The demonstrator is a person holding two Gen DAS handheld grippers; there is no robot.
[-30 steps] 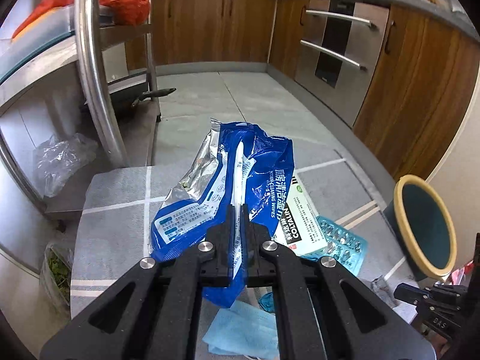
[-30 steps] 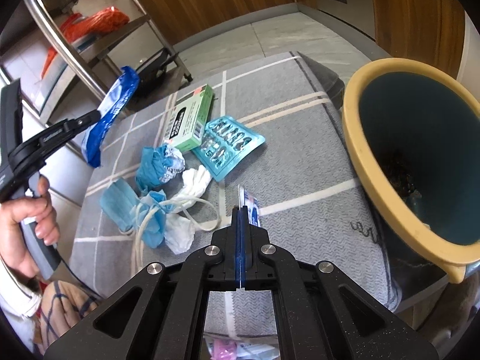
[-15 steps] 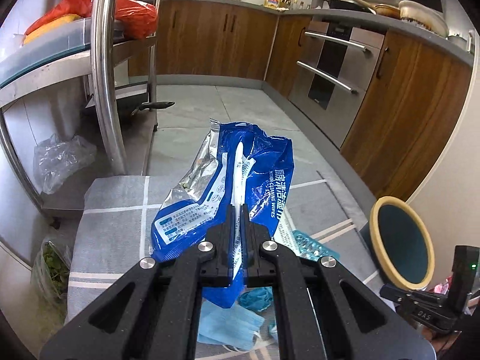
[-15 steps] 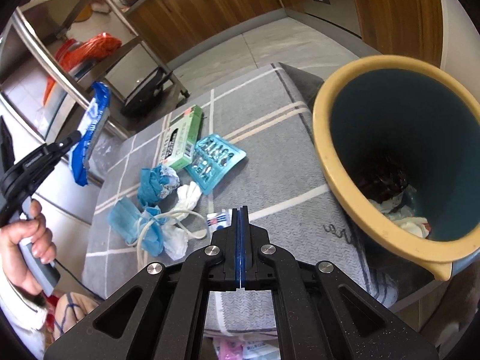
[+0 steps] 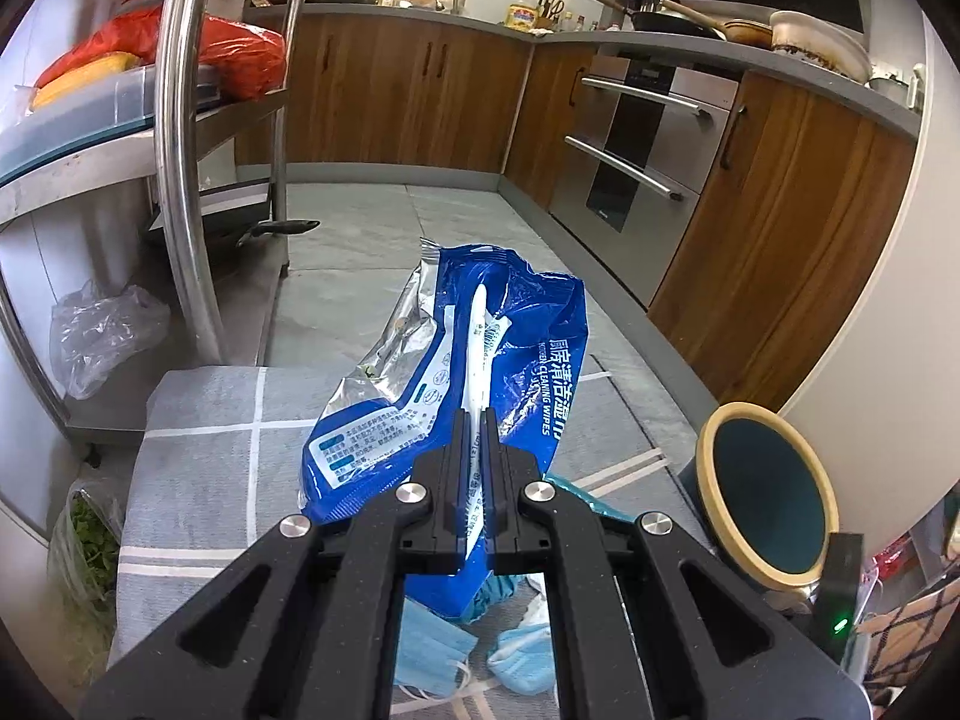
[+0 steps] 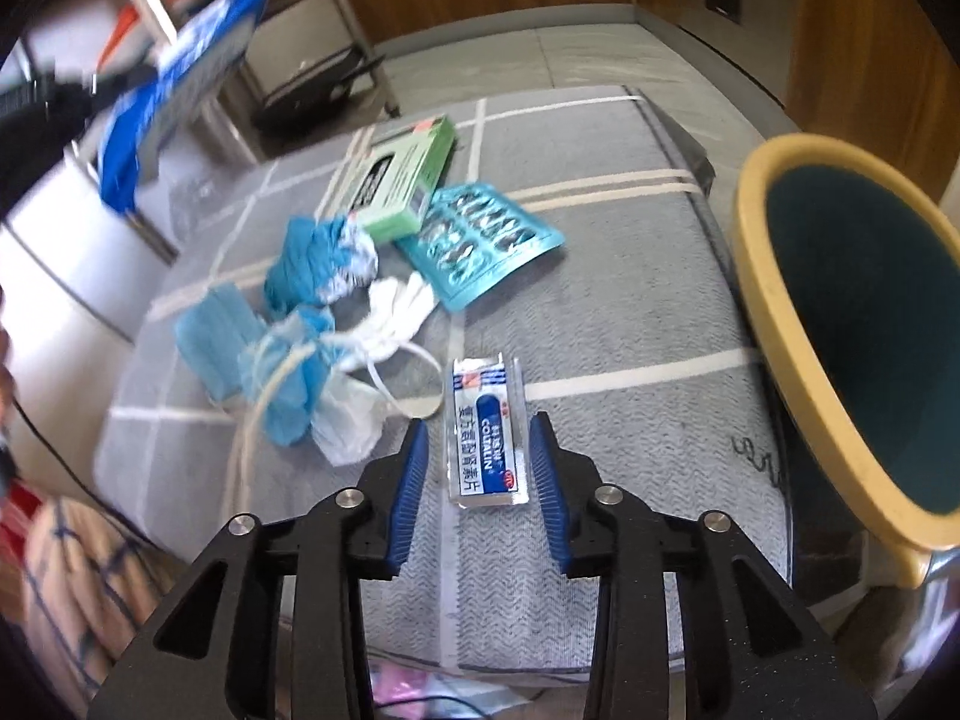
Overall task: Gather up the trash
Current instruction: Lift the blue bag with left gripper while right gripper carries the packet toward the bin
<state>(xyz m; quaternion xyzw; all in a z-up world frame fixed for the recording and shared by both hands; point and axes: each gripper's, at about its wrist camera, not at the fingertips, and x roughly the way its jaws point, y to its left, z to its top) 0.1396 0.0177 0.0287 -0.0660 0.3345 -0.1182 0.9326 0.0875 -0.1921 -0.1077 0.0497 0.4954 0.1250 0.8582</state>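
While left hand-held gripper [image 5: 474, 468] pinches crinkly blue foil wipes pack [image 5: 474, 360] above the woven grey tabletop [image 6: 630, 312], right hand-held gripper [image 6: 478, 474] jaws are opening around a flat glossy sachet [image 6: 486, 432] beside the yellow-rimmed bin [image 6: 780, 312].

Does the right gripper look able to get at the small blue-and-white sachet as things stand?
Probably yes: the sachet lies flat on the grey cloth between the opening pads of the right gripper, with nothing covering it.
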